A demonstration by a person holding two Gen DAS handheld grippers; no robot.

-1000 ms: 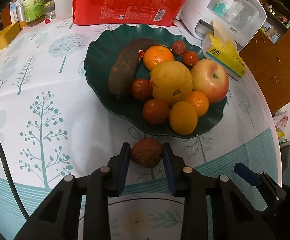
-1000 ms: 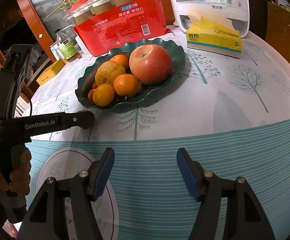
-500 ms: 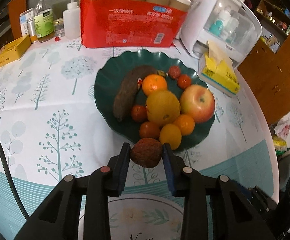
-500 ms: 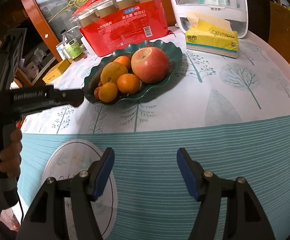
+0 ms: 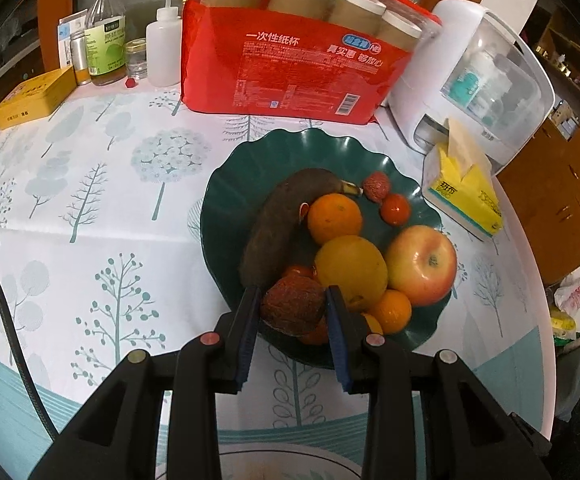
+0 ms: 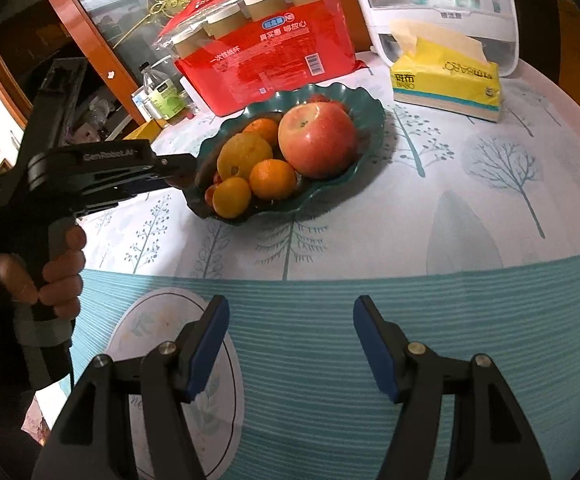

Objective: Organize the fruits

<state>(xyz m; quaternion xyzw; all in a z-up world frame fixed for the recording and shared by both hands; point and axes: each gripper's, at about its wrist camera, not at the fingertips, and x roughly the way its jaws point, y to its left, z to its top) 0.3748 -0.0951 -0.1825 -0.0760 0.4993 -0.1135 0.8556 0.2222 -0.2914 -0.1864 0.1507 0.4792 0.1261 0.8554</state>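
Note:
My left gripper [image 5: 292, 312] is shut on a brown rough-skinned fruit [image 5: 293, 306] and holds it above the near rim of the dark green wavy bowl [image 5: 226, 200]. The bowl holds a red apple [image 5: 422, 266], a yellow orange [image 5: 350, 270], several small oranges, small red fruits, a lychee [image 5: 376, 187] and a dark brown banana [image 5: 282, 216]. In the right wrist view the left gripper [image 6: 178, 170] reaches the bowl [image 6: 366, 120] from the left. My right gripper [image 6: 290, 332] is open and empty over the striped cloth, well short of the bowl.
A red pack of paper cups [image 5: 290, 60] stands behind the bowl. A yellow tissue pack [image 5: 464, 196] and a white appliance [image 5: 478, 80] are at the right. Bottles [image 5: 106, 44] and a yellow box [image 5: 34, 96] sit at the far left. A round placemat [image 6: 162, 340] lies near me.
My left gripper has lifted the brown fruit off the tablecloth and carried it forward over the bowl's near rim. The right gripper has stayed open, nearly still.

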